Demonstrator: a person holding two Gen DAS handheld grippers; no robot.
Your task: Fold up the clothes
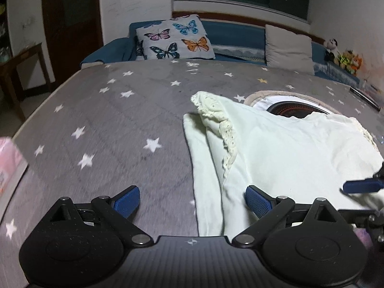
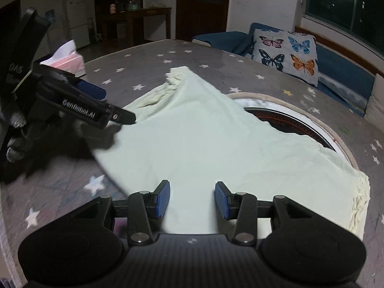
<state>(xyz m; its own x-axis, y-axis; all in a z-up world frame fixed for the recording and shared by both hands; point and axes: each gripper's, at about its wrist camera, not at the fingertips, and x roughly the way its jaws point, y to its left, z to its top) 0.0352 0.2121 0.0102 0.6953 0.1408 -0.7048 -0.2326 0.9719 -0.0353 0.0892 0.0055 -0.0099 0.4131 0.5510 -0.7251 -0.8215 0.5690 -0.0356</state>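
on starred grey cloth (image 1: 100, 124), pale lace-edged garment (image 1: 288, 148), rumpled

The garment (image 1: 288, 148) is a very pale green, almost cream, with a yellower cream lace trim (image 1: 220, 124) along its sleeve edge. It lies on a grey cloth (image 1: 108, 120) scattered with white stars, one star showing yellow. Both the left gripper (image 1: 192, 201) and the right gripper (image 2: 192, 199) are black with blue finger pads (image 2: 163, 199). A round mat (image 2: 312, 124) beneath the garment has a beige rim, a white band and a dark centre with what looks like a reddish ring. The cushion (image 1: 175, 38) is light grey with pink, blue, orange and dark teal butterflies; beside it a plain beige cushion (image 1: 288, 48) rests on a blue sofa (image 1: 235, 33). A tissue box (image 2: 69, 62) is pink.
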